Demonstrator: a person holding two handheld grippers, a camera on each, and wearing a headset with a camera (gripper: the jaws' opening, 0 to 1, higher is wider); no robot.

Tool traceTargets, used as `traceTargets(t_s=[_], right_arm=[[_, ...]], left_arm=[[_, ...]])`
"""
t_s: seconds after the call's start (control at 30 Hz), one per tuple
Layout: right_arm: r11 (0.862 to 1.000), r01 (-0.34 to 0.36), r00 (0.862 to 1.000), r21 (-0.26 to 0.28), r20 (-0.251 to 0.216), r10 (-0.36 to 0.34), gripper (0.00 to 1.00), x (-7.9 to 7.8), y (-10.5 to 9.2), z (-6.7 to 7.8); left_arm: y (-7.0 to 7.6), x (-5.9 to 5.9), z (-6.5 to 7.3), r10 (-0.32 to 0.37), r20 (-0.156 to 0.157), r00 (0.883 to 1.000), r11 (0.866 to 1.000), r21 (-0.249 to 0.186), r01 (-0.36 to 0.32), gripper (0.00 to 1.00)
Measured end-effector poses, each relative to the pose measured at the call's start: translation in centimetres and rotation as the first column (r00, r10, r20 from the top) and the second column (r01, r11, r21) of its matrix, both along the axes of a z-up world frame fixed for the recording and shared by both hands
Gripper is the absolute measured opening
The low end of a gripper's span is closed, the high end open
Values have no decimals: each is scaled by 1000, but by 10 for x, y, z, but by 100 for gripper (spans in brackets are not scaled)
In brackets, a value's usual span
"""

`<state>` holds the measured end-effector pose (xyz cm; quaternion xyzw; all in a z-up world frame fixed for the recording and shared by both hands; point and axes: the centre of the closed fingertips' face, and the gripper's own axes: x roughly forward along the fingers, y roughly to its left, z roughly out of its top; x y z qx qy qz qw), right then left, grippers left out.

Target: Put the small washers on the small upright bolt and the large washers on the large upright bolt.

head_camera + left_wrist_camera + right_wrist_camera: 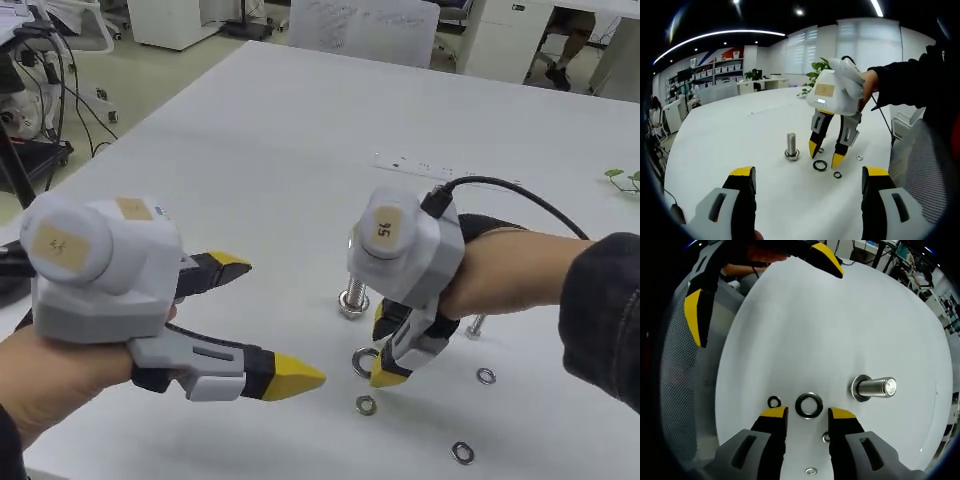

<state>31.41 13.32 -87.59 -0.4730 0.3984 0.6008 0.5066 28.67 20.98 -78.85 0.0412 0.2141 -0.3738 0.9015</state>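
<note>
Right tongs (808, 413) are held at a narrow gap, empty, with the yellow tips pointed down at the white table (300, 150). The large dark steel ring washer (808, 405) is seen flat on the table just ahead of the tips, centred on the gap. Left tongs (272, 320) are held wide and empty, well apart from the work.

Risks: the washer lies flat, so it is judged likely to be skidded or flicked away if the tips are closed on its rim without purchase. A small steel washer (773, 401) lies just beside one tip and could be swept off. The large upright threaded steel bolt (872, 387), near the other tip, could be toppled by a sideways brush.

Hard to make out: whether the tips touch the table cannot be told. The small upright bolt (476, 325) is mostly hidden behind the right hand (490, 275). A ring at the large bolt's base could be its head or a seated washer.
</note>
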Motion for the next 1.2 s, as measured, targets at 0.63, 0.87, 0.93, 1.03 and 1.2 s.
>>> traceTargets(t_s=[0.63, 0.87, 0.93, 1.03, 1.2], right_arm=[[1000, -12, 1000, -20, 7, 13, 32, -1, 3, -6], [1000, -14, 1000, -21, 6, 14, 31, -2, 3, -6], [1000, -12, 1000, -21, 6, 12, 30, -2, 3, -6], [1000, -16, 1000, -27, 8, 16, 29, -3, 4, -6], [999, -20, 1000, -29, 10, 20, 25, -5, 5, -7]], left_arm=[[0, 1, 0, 2, 5, 1000, 1000, -6, -2, 87], [1, 0, 0, 2, 5, 1000, 1000, -5, -2, 87], [0, -1, 0, 1, 5, 1000, 1000, -5, -1, 87], [1, -1, 0, 1, 5, 1000, 1000, -4, -1, 87], [1, -1, 1, 2, 6, 1000, 1000, -4, -2, 87]])
